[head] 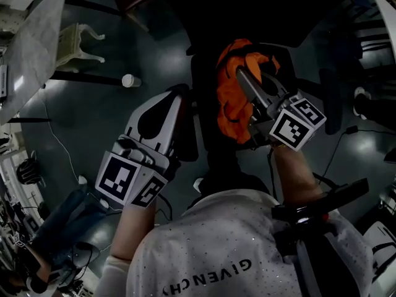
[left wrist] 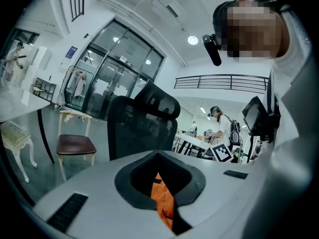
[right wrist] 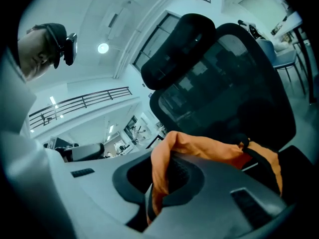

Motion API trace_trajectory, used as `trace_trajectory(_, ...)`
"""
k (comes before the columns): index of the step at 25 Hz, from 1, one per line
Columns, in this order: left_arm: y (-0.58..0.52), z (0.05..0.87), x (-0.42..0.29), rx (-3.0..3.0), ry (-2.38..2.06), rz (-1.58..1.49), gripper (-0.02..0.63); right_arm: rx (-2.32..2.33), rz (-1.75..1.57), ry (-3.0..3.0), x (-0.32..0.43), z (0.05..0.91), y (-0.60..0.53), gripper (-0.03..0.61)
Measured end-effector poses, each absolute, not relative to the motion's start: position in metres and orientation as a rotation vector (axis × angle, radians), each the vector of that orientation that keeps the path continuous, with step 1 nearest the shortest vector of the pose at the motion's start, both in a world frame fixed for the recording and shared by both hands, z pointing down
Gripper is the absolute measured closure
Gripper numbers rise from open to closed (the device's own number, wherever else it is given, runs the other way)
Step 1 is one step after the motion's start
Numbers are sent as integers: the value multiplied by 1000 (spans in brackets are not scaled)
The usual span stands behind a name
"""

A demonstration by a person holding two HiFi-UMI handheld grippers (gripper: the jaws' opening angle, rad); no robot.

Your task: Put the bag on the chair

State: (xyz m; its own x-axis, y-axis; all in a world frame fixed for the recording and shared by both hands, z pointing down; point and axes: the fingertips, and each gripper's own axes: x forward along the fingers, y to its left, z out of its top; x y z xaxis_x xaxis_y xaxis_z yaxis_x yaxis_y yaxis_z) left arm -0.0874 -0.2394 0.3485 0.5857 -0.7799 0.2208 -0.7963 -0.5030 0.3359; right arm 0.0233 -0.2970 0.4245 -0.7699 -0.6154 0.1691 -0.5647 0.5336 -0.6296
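Dark, glossy floor (head: 93,122) fills the head view, and the black office chair (head: 204,73) sits at the centre of the frame, hard to separate from the gloom around it. The orange bag (head: 232,101) hangs over it, right of centre. I cannot tell whether it touches the seat.

My right claw (head: 244,79) is clamped shut on a fold of the bag. In the right gripper view the orange cloth (right wrist: 209,148) drapes over the claw (right wrist: 167,156), with the chair's backrest (right wrist: 224,83) just behind it. My left claw (head: 176,104) sits left of the bag in the head view. Its own view shows a strip of orange (left wrist: 162,198) pinched in the slit between the closed jaws (left wrist: 159,156), so I judge it grips the bag too.

To do this step well, I would bring both claws down together and level, keeping the bag centred over the seat and short of the backrest. I would let go only once the cloth slumps and carries its own weight. Releasing one side early would likely tip it off the edge.

Counted: one bag, one black office chair, two claws. Also one pale cup (head: 130,80) on the floor, upper left, and one brown-seated side chair (left wrist: 75,146) at the left of the left gripper view.
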Motion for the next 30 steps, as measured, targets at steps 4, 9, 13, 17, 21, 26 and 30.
trace_trajectory(4, -238, 351, -82, 2431, -1266, 100, 614, -1100, -1233, 2635, 37, 458, -293, 570)
trace_trajectory(9, -246, 347, -90, 2420, -1269, 74, 614, -1157, -1345, 2639, 36, 494, -289, 568)
trace_trajectory(13, -253, 362, -90, 2390, -1237, 64, 614, -1214, -1418, 2636, 38, 528, -290, 566)
trace_trajectory(17, -258, 367, -92, 2375, -1218, 83, 614, -1229, -1451, 2660, 37, 546, -288, 566)
trace_trajectory(21, -265, 362, -98, 2365, -1232, 66, 614, -1302, -1463, 2709, 39, 564, -289, 566)
trace_trajectory(26, -265, 366, -102, 2361, -1232, 57, 614, -1398, -1491, 2758, 51, 586, -281, 565)
trace_trajectory(30, -249, 387, -107, 2384, -1228, 113, 614, -1460, -1506, 2768, 69, 593, -278, 565)
